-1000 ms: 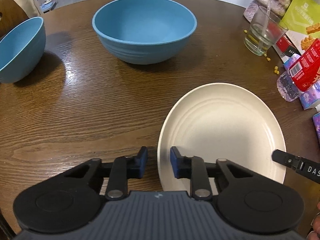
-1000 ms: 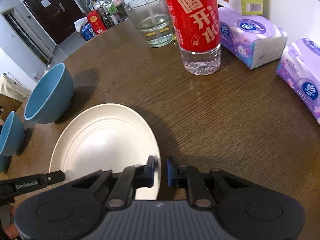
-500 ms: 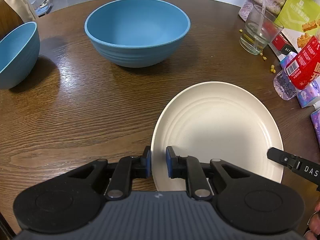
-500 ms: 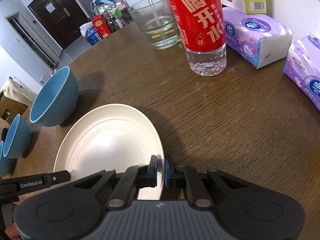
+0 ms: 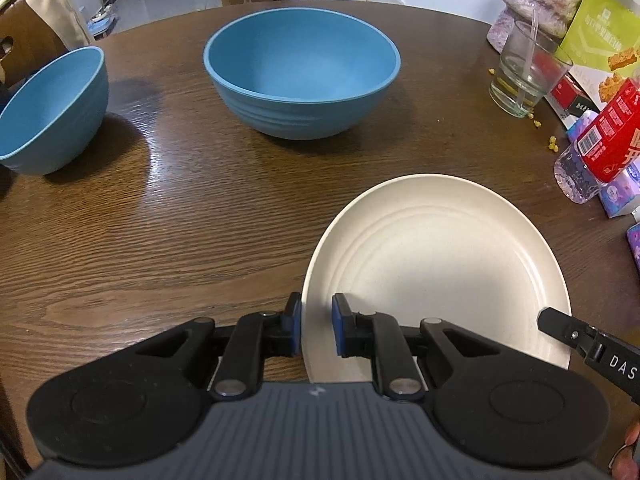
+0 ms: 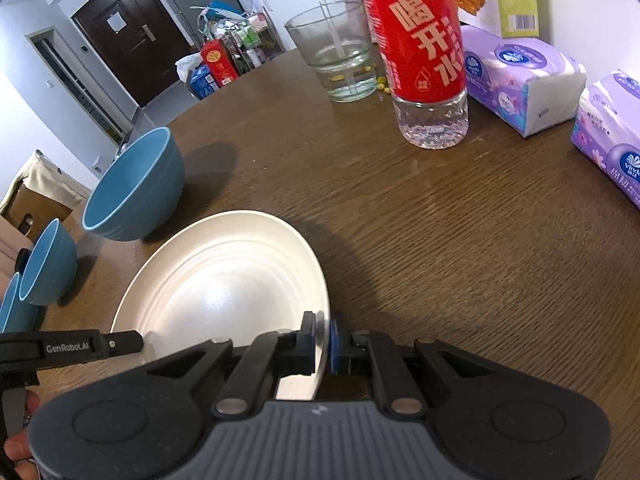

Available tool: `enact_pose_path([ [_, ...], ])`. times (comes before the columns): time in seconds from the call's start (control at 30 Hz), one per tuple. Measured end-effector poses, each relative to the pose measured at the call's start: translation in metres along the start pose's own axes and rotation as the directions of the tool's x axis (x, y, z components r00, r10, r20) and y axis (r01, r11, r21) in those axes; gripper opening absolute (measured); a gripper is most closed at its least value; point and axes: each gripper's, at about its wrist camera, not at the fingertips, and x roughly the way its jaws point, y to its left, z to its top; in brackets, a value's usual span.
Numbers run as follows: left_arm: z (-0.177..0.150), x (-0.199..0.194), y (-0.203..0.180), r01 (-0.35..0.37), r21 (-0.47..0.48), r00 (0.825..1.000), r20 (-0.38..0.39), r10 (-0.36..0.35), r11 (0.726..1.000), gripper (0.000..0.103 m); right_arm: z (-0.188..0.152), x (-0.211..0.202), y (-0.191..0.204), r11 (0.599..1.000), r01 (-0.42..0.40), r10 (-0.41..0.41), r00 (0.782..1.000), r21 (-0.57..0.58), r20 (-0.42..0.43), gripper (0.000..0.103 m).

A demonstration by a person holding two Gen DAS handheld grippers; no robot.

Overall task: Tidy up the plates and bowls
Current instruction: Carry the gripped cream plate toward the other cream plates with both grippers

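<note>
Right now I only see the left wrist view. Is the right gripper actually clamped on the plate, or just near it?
Observer: Clamped. The right gripper has the plate rim pinched between both pads.
Operator: Any bowls I'm missing?
Observer: Yes, a third blue bowl peeks in at the far left edge, beside the small bowl.

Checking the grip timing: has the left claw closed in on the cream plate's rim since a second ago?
Yes. The left claw has narrowed: its pads, earlier wide of the cream plate rim, now pinch it. The plate sits the same way relative to the large blue bowl.
</note>
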Motion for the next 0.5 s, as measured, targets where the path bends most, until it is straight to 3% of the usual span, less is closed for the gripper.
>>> enact_pose_path([
  [0.5, -0.015, -0.039, 0.037, -0.027, -0.059, 0.998, 0.06, 0.03, 0.998, 0.016, -0.009, -0.021, 0.035, 0.997, -0.046, 0.048, 0.999, -0.066, 0.026, 0.007],
])
